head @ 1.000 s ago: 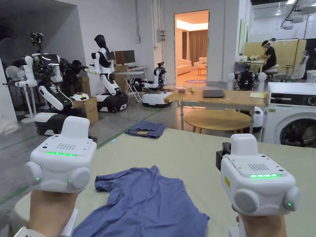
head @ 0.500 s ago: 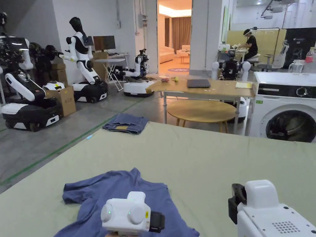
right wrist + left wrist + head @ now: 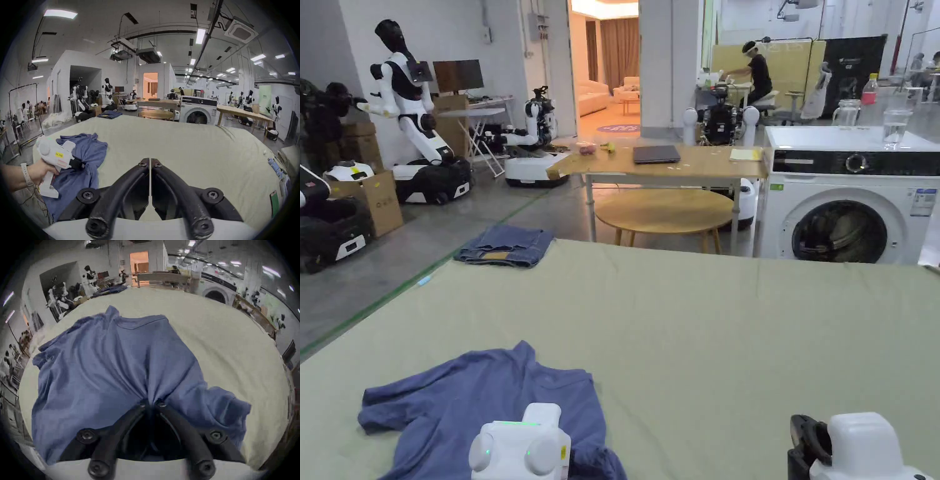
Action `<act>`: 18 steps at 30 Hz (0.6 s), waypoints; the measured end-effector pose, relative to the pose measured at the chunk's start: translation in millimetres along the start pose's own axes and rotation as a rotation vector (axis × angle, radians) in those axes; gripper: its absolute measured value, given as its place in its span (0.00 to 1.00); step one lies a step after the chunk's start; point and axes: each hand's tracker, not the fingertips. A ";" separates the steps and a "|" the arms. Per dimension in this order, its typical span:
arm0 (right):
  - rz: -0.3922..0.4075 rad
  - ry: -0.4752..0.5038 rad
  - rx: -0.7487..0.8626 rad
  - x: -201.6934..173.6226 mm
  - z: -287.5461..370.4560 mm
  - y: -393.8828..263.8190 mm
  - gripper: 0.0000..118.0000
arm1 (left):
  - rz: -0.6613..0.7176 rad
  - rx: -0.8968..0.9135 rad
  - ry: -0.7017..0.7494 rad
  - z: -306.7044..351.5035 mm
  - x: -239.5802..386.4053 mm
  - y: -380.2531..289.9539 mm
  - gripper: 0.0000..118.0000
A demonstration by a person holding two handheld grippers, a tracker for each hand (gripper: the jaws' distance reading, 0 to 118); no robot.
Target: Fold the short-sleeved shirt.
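Head view, shirt: the blue short-sleeved shirt (image 3: 487, 400) lies crumpled at the near left of the pale green surface (image 3: 706, 325), one sleeve pointing out to my left, the collar end away from me.
Head view, left: my left hand-held gripper (image 3: 520, 447) sits over the near part of the shirt; its jaws are hidden under its white body here.
Head view, right: my right hand-held gripper (image 3: 862, 447) hangs above bare surface, well apart from the shirt, which lies to its left.

Left gripper view, grip: my left hand-held gripper (image 3: 151, 404) has its jaws pinched together on a bunch of the shirt (image 3: 105, 361), with creases fanning out from the tips.
Left gripper view, axis: the shirt runs lengthwise straight ahead of the jaws, the collar at the far end and the bulk of the cloth spread beyond the pinch.

Right gripper view, grip: my right hand-held gripper (image 3: 150, 160) has its jaws closed to a thin slit, holding nothing, over plain surface (image 3: 186, 146).
Right gripper view, relation: the shirt (image 3: 90, 151) lies off to the left, with my left hand-held gripper (image 3: 82, 165) already on it.

Judgement: my left hand is much the nearer; I think the right must cross leftward and open before it can take a second hold to spread the cloth flat.
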 end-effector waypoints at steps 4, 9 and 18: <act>-0.014 -0.060 0.007 30.8 18.8 4.3 0.01 | -0.001 0.159 -0.095 47.4 34.0 23.0 0.00; -0.055 -0.147 0.042 76.3 53.8 16.1 0.01 | -0.097 0.318 -0.293 112.5 116.1 68.7 0.00; -0.091 -0.324 0.075 166.5 114.2 19.9 0.01 | -0.386 0.436 -0.617 159.2 326.6 125.3 0.00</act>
